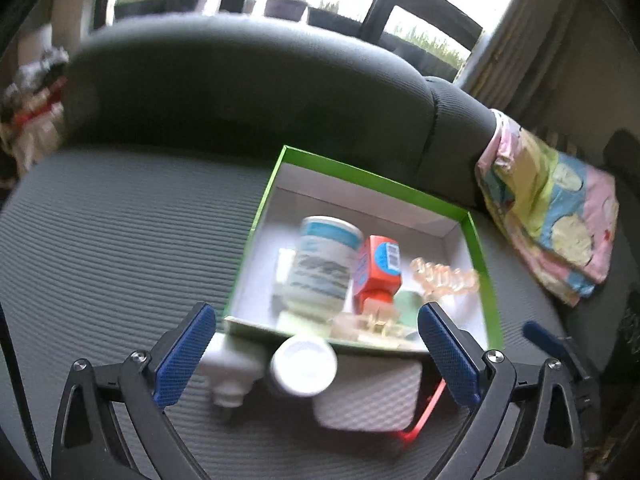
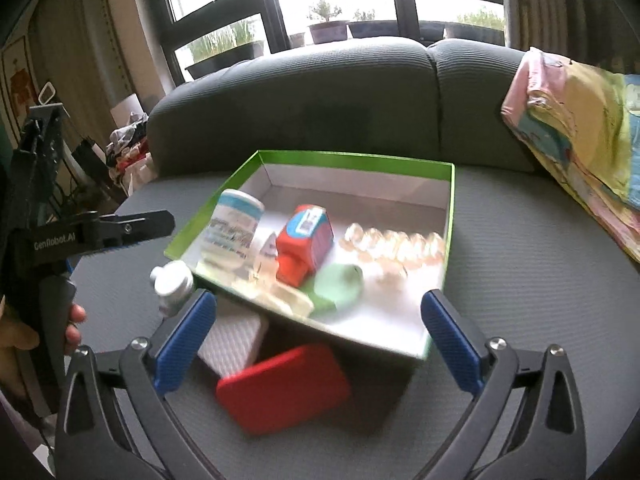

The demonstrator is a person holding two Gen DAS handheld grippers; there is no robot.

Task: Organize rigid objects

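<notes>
A green-rimmed box (image 2: 450, 216) lies on the grey sofa seat; it also shows in the left wrist view (image 1: 476, 248). Inside are a white and blue jar (image 2: 234, 230), an orange-red bottle (image 2: 304, 240), a clear amber clip (image 2: 396, 246) and a green piece (image 2: 338, 284). In front of the box lie a white round bottle (image 1: 304, 366), a white plug (image 1: 230, 372), a white case (image 1: 368, 396) and a red case (image 2: 284, 388). My left gripper (image 1: 316, 360) is open just above them. My right gripper (image 2: 318, 344) is open above the cases.
A folded patterned blanket (image 2: 580, 140) lies on the seat at the right. The sofa backrest (image 2: 300, 96) rises behind the box. Windows with potted plants are beyond. Clutter sits off the sofa's left end (image 2: 128, 148).
</notes>
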